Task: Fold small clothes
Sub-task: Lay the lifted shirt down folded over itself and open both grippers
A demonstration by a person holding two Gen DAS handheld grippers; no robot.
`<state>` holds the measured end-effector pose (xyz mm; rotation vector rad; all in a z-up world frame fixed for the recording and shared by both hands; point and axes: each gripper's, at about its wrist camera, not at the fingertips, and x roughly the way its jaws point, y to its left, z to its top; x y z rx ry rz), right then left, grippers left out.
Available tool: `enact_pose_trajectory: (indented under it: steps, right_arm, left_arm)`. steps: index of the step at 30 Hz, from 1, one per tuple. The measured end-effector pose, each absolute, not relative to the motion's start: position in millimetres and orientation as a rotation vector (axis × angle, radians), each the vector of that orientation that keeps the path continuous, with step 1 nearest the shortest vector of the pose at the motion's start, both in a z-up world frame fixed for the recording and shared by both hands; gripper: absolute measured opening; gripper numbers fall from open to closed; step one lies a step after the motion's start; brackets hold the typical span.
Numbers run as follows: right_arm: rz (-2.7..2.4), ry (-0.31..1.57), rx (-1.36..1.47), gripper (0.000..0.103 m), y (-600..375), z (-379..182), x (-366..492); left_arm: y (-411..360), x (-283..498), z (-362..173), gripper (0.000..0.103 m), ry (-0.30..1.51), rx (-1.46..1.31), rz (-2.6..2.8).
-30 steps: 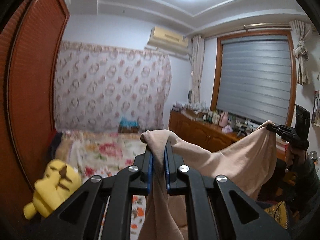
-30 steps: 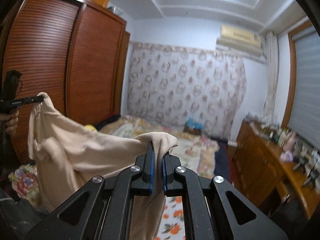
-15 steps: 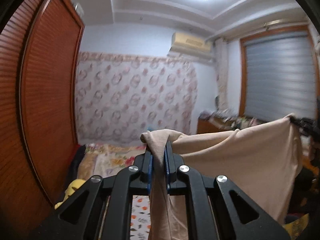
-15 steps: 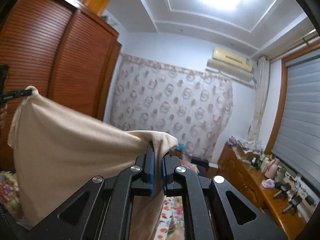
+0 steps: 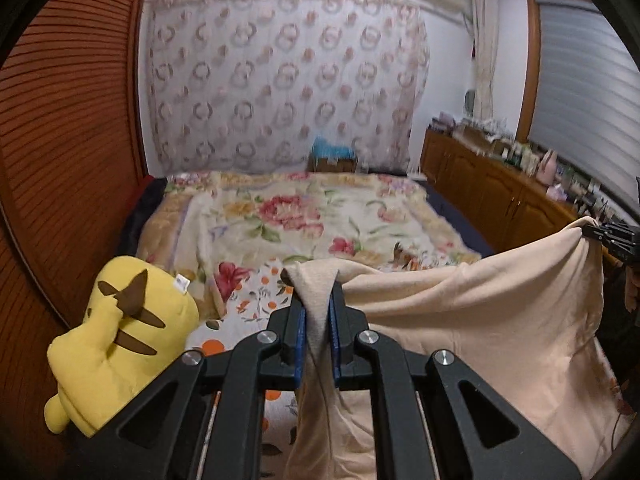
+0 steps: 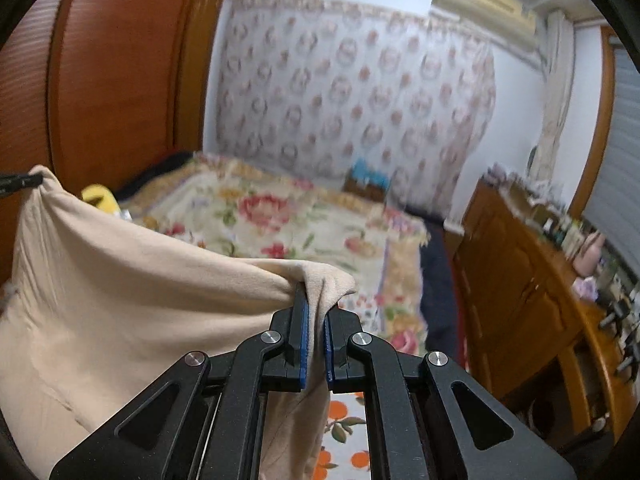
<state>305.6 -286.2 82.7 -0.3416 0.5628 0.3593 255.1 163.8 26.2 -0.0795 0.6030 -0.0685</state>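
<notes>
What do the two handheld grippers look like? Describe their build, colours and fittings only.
Both match: the left gripper and the right gripper are matte black linkage frames with triangular cut-outs, round silver pivot screws and two straight black fingers faced with blue pads. No cables or markings show. The person's sleeves cannot be made out.

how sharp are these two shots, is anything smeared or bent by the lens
Left wrist view: left gripper and beige garment crisp, floral bedspread slightly soft, wardrobe bowed by the fisheye, corners black. Right wrist view: right gripper sharp, patterned curtain and sideboard smeared by motion blur.
</notes>
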Motion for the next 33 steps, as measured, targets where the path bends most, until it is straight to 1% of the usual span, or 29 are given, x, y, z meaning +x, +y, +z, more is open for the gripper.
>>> enact_pose_trajectory:
  steps: [7,15,19,22,23,24,26,28,29,32,33]
  right_arm:
    - [0.372,0.680,-0.306,0.003,-290.5,31.2,356.0]
    - [0.375,0.771,-0.289,0.003,-283.7,-4.9,386.4]
    - [0.371,0.809,-0.274,0.004,-283.9,-16.7,396.4]
    - [0.363,0.823,-0.275,0.004,-281.7,-22.2,398.1]
    - [0.363,0.825,-0.271,0.005,-280.5,-22.2,397.8]
    - [0.358,0.827,-0.269,0.006,-280.2,-22.0,397.5]
    - [0.348,0.829,-0.266,0.011,-280.1,-21.9,396.7]
    - [0.340,0.829,-0.258,0.016,-282.4,-20.0,393.9]
    - [0.339,0.829,-0.256,0.022,-282.8,-19.9,392.5]
    - [0.342,0.829,-0.246,0.033,-287.0,-16.7,382.9]
    - [0.340,0.832,-0.244,0.034,-289.1,-15.0,377.6]
  left_arm:
    - [150.8,288.7,-1.3,0.008,0.711,-0.053,-0.084]
    - [152.9,318.8,-31.0,0.008,0.809,-0.038,-0.097]
    - [152.0,319.7,-37.2,0.009,0.827,-0.025,-0.119]
    - [153.6,315.0,-36.4,0.017,0.826,-0.011,-0.123]
    - [153.9,313.0,-36.0,0.022,0.823,-0.008,-0.123]
    - [154.0,307.9,-34.6,0.031,0.818,-0.003,-0.120]
    - [156.1,302.0,-33.3,0.040,0.814,-0.009,-0.128]
    - [158.2,294.2,-33.2,0.043,0.821,-0.016,-0.138]
    - [158.8,291.6,-33.8,0.046,0.824,-0.018,-0.138]
    - [158.6,276.6,-34.5,0.047,0.826,-0.020,-0.130]
    - [157.8,270.0,-35.1,0.047,0.834,-0.021,-0.125]
